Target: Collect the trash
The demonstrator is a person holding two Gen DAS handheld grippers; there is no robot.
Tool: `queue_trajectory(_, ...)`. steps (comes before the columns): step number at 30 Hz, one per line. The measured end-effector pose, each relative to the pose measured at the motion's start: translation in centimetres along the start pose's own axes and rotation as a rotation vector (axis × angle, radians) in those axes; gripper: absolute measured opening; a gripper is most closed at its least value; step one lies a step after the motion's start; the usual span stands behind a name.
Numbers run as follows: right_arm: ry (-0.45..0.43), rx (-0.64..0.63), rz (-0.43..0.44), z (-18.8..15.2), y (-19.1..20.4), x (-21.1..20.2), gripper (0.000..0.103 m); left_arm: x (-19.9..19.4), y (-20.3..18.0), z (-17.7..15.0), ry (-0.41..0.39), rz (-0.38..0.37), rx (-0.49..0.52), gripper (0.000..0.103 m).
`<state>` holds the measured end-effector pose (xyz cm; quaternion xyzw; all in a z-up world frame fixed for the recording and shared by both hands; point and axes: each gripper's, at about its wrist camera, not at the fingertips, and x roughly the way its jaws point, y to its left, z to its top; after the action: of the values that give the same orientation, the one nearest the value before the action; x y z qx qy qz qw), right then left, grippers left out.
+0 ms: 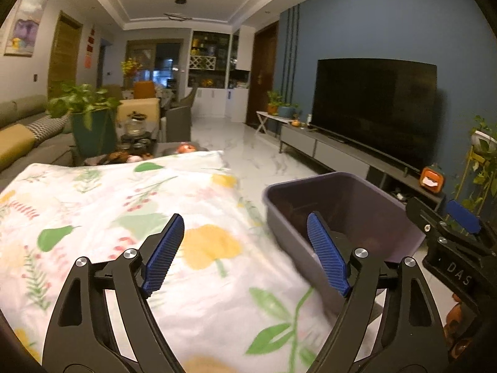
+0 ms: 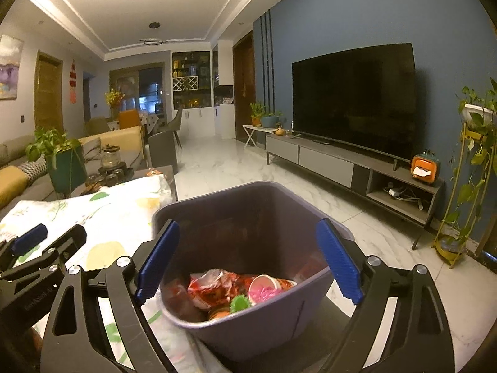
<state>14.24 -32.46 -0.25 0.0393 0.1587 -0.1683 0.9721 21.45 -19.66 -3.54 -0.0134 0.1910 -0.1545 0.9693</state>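
Trash (image 2: 230,289) already in the purple bin (image 2: 310,320): crumpled red wrappers, a pink-lined cup, a green scrap. Right gripper (image 2: 248,261) above it, jaws wide, empty. Left gripper (image 1: 245,255) likewise wide and empty over the floral tablecloth (image 1: 102,211). No litter visible there; likely near done. Nothing blocking.

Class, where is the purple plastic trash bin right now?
The purple plastic trash bin sits at the right edge of the floral tablecloth, directly ahead of the right gripper.
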Motion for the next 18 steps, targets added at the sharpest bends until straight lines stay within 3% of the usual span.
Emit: queue_trajectory(18, -0.017, -0.038, 0.018, -1.8, 4.1, -8.0, 0.089, -10.0, 4.7, -2.7, -0.040, 0.091, 0.006, 0.088)
